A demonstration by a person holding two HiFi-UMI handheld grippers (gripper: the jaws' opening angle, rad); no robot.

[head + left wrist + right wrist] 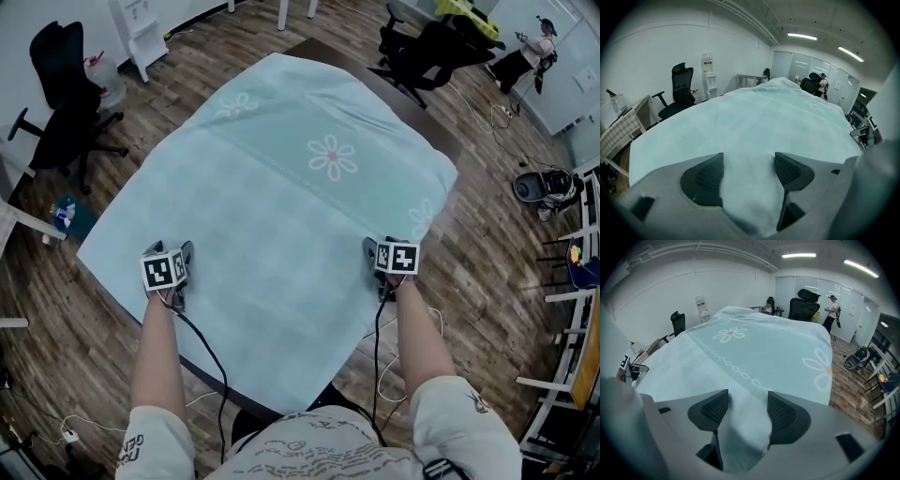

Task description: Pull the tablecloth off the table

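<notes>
The tablecloth [300, 187], pale teal with a flower print [333, 157], lies spread over nearly all of the table [410, 105], of which only a dark strip shows along the far right edge. I judge the task to be at its gripping step, with the pull itself not yet made. Both tools are at the near side of the cloth, well apart from each other. The left gripper [749, 173] has its 2 jaws narrowed onto a raised fold of the cloth that fills the gap between the pads. The right gripper [743, 414] pinches a similar bunched fold, just short of the printed chain border. The next move probably calls for drawing both grippers back toward the body together and evenly, keeping each pinch firm so the thin fabric does not slip out. A second hold may be needed, since the cloth is wide and the arms can only travel so far. In the head view the marker cubes cover the jaw tips, so the grip can be read only from the 2 gripper views. The person's body and arms hide the near edge of the table and whatever cloth hangs there. The far hem drops out of sight behind the table. Whether the cloth is caught or weighted anywhere underneath cannot be told. An office chair [61, 103] stands off to the left.
</notes>
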